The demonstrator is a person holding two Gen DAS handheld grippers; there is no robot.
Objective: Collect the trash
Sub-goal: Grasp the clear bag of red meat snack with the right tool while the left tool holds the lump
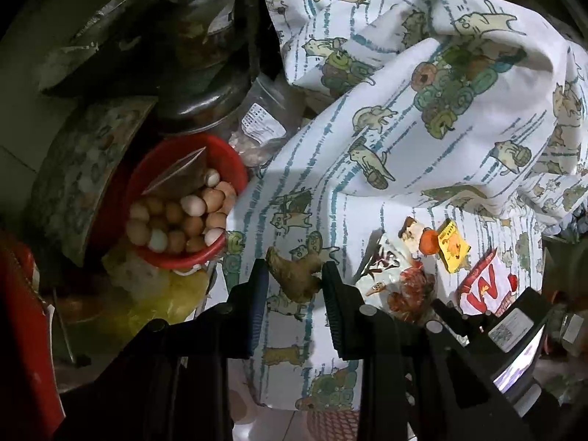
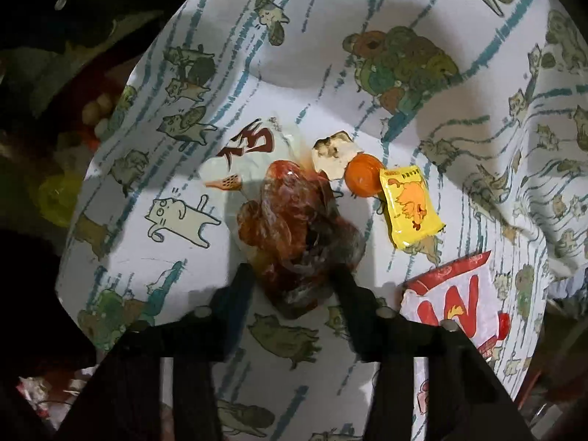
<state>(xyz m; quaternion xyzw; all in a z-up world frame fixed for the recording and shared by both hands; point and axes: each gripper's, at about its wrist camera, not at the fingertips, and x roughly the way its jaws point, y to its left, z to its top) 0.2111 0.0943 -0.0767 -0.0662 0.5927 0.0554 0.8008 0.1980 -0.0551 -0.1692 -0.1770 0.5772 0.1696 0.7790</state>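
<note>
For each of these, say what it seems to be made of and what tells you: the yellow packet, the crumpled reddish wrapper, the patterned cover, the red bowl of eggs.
Yellow packet: glossy plastic film, likely; crimped ends, sheen.
Crumpled reddish wrapper: thin clear plastic; creases, bright glints, see-through.
Patterned cover: woven cloth, matte; soft folds, printed cats.
Red bowl: probably moulded plastic; smooth, even rim.

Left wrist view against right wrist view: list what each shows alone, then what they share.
Left wrist only: a red bowl of eggs, dark pots, and the left gripper shut on a brown scrap.

Right wrist only: the right gripper around the greasy clear bag.

Both: the cat-print cloth, greasy clear bag, yellow packet, orange lid and red-and-white wrapper.
</note>
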